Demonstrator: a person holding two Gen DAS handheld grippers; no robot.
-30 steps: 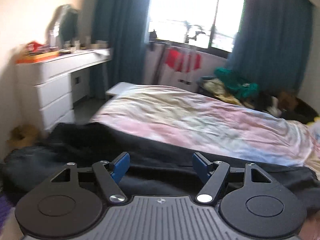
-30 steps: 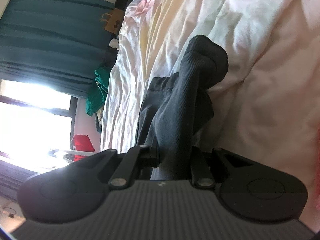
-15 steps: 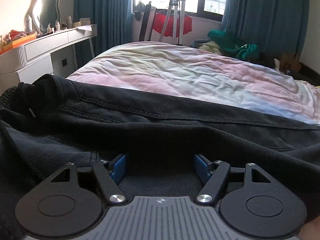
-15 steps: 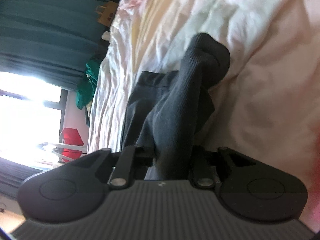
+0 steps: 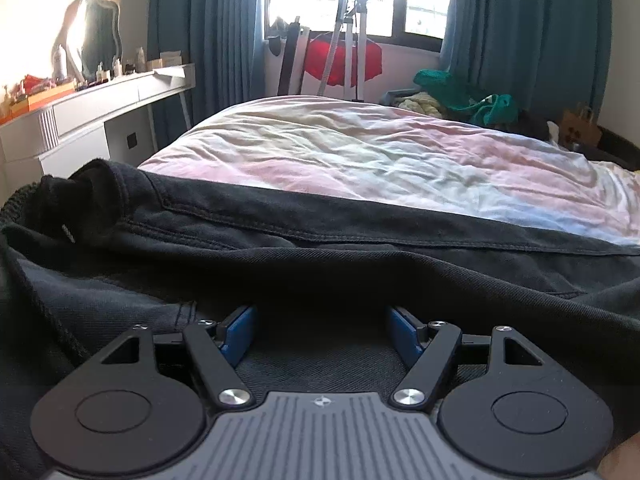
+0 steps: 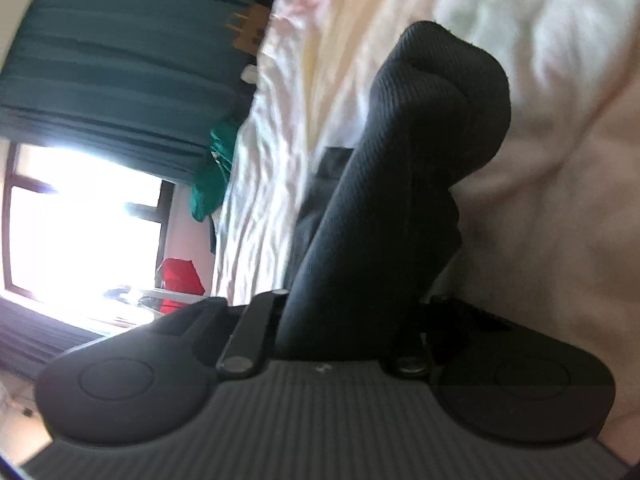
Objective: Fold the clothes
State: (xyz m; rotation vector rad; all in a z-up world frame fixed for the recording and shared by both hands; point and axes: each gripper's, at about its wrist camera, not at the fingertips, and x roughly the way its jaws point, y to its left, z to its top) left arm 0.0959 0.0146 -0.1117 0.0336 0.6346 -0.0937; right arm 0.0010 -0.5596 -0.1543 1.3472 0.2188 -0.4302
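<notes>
A black garment (image 5: 320, 256) lies across the near end of the bed, its stitched hem and ribbed band toward the left. My left gripper (image 5: 320, 322) is open, its blue fingers (image 5: 238, 334) spread wide and pushed under a fold of the black cloth. In the right wrist view my right gripper (image 6: 348, 312) is shut on a ribbed black part of the garment (image 6: 408, 152), which rises from the jaws and curls over above the sheet. Its fingertips are hidden by the cloth.
The bed (image 5: 380, 156) has a crumpled pink, white and yellow sheet. A white dresser with a mirror (image 5: 96, 104) stands at the left. A drying rack with red cloth (image 5: 344, 60) stands by the window. A green clothes pile (image 5: 464, 96) lies at the back right.
My left gripper dropped low and pushed forward into the black garment, which now covers its fingertips. My right gripper moved closer to the held ribbed cloth, still shut on it.
</notes>
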